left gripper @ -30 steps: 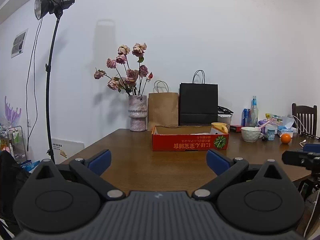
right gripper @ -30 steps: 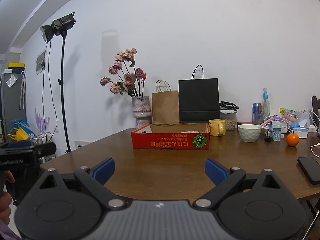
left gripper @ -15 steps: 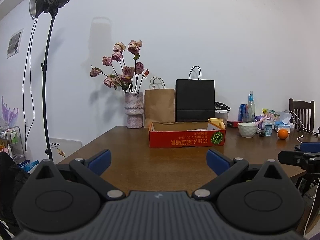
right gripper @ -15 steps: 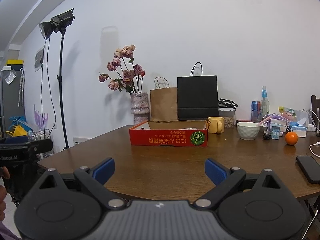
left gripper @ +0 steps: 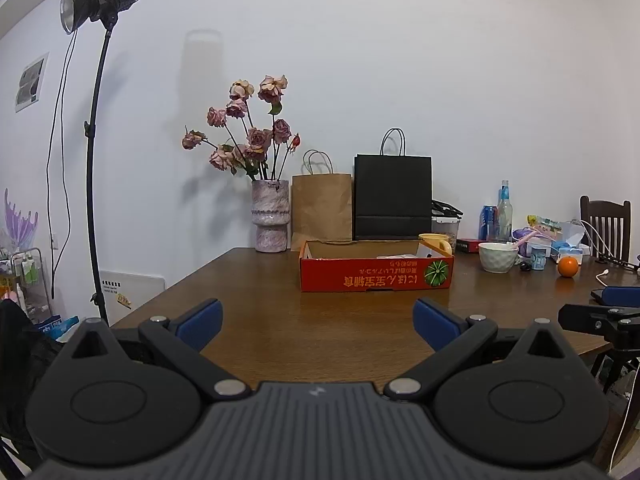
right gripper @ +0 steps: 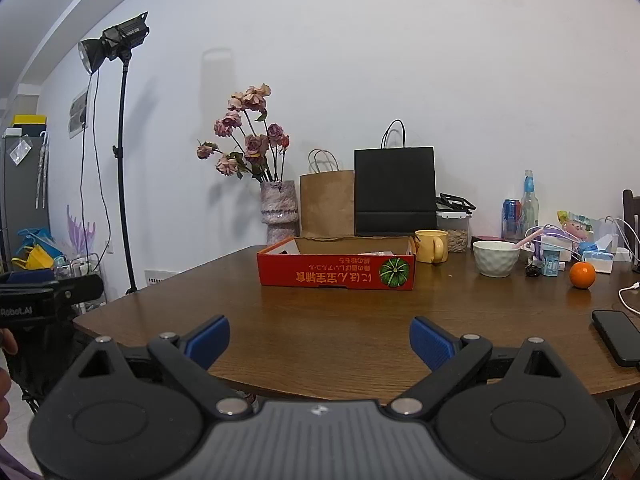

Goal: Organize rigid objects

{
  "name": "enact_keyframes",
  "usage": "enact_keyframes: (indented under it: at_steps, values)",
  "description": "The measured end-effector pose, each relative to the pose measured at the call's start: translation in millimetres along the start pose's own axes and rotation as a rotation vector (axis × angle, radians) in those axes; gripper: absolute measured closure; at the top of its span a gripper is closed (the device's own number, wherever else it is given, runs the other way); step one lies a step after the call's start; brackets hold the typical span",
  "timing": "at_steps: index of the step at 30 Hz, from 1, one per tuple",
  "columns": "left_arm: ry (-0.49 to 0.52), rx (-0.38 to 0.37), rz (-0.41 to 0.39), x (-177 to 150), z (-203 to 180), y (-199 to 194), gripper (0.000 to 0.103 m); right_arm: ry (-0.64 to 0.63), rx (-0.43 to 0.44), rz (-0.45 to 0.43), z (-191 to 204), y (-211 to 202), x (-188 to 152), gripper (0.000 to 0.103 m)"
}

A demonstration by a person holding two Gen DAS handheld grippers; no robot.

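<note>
Blue pads on both of your hand-held grippers stand wide apart with nothing between them: the left hand-held gripper (left gripper: 318, 322) and the right hand-held gripper (right gripper: 319, 338) both hover at the near edge of the tabletop (right gripper: 352, 332), well short of anything to grasp.

Nearest to your right one lies a dark phone (right gripper: 616, 337), close to the tabletop's edge; a careless sweep outward could knock it off. A white cable (right gripper: 628, 298) trails just beyond it and could snag a finger.

Further in sits the red cardboard box (right gripper: 338, 274), the likely place to collect things. What lies inside is mostly hidden from this low angle, so judge clearance before lowering anything in.

Beyond and to the right, the rigid things wait in a crowd: yellow mug (right gripper: 431, 245) just beside the box, white bowl (right gripper: 496, 258) with a pink utensil leaning in it, orange (right gripper: 582, 275), can and bottle behind. Reaching through there, you risk tipping the bottle, and the orange would probably roll if nudged.

At the back, the vase of dried roses (left gripper: 270, 220) looks top-heavy; keep your left arm clear of it.
</note>
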State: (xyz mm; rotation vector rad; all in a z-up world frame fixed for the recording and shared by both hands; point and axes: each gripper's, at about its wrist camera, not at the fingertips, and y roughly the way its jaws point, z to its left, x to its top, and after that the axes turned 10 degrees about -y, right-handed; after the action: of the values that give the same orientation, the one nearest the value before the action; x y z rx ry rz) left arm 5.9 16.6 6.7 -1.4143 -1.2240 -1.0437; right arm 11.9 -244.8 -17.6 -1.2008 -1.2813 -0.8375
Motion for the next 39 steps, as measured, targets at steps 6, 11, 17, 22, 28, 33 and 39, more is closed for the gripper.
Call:
enact_keyframes:
  at_steps: [6,11,17,22,28,33,39]
  values:
    - [0.001,0.005,-0.001,-0.1,0.4,-0.7,0.0,-0.003,0.0,-0.002,-0.3,0.4,0.5,0.006]
    - [0.006,0.006,-0.002,0.2,0.5,-1.1,0.0,-0.002,0.002,0.0,-0.2,0.9,-0.2,0.006]
    - [0.009,0.003,0.007,0.2,1.4,-0.9,0.0,0.001,0.003,0.001,-0.1,1.1,-1.4,0.006]
    - [0.01,0.0,0.009,1.4,3.0,-0.7,0.0,0.005,0.003,0.004,-0.5,1.9,-2.7,0.006]
    - [0.009,0.003,0.008,1.7,4.5,-0.4,0.0,0.0,0.005,0.004,1.5,3.2,-3.0,0.006]
    - [0.009,0.008,0.008,1.9,4.8,-0.2,0.0,0.001,0.006,0.006,1.7,4.3,-3.3,0.006]
    - [0.006,0.006,0.017,1.8,6.0,0.6,0.0,0.0,0.008,0.006,1.1,4.2,-2.8,0.006]
